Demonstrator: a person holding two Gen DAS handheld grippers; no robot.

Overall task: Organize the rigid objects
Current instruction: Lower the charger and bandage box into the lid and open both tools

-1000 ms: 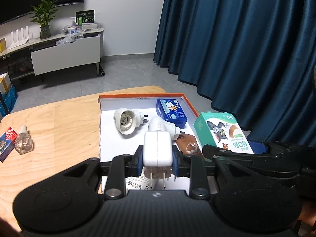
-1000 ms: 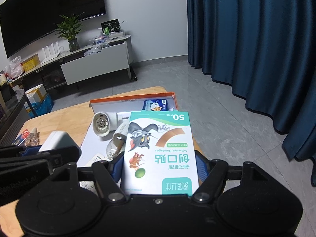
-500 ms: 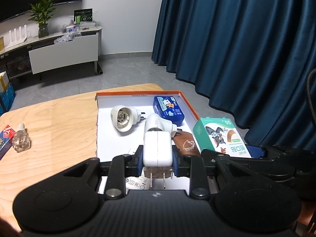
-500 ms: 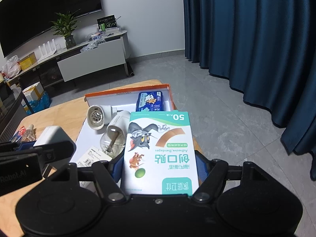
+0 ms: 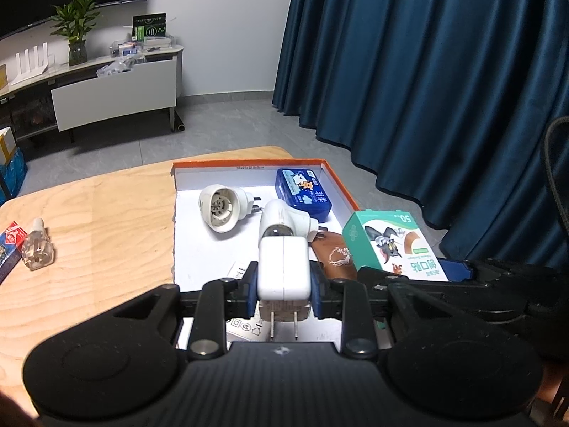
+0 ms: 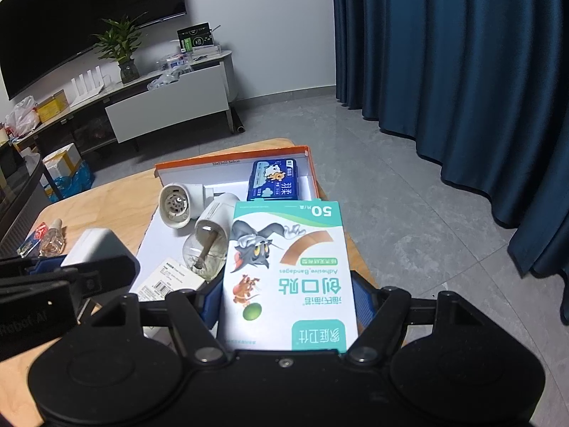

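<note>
My left gripper (image 5: 283,290) is shut on a white power adapter (image 5: 282,267), prongs toward the camera, held over the near end of the orange-rimmed white box (image 5: 249,163). My right gripper (image 6: 288,295) is shut on a green-and-white bandage box (image 6: 288,270), held above the box's right side; it also shows in the left wrist view (image 5: 391,245). Inside the box lie a white round plug-in device (image 5: 222,211), a second white plug-in with a glass bottle (image 6: 209,238), a blue tin (image 5: 304,194) and a brown case (image 5: 334,258).
The box sits on a wooden table (image 5: 89,231). A small glass bottle (image 5: 35,249) and a blue-red carton (image 5: 9,245) lie at the table's left. A paper label (image 6: 161,283) lies in the box's near end. Blue curtains (image 5: 426,71) hang to the right.
Both grippers have moved a little forward and up over the box, still holding their objects. The box contents have not moved.
</note>
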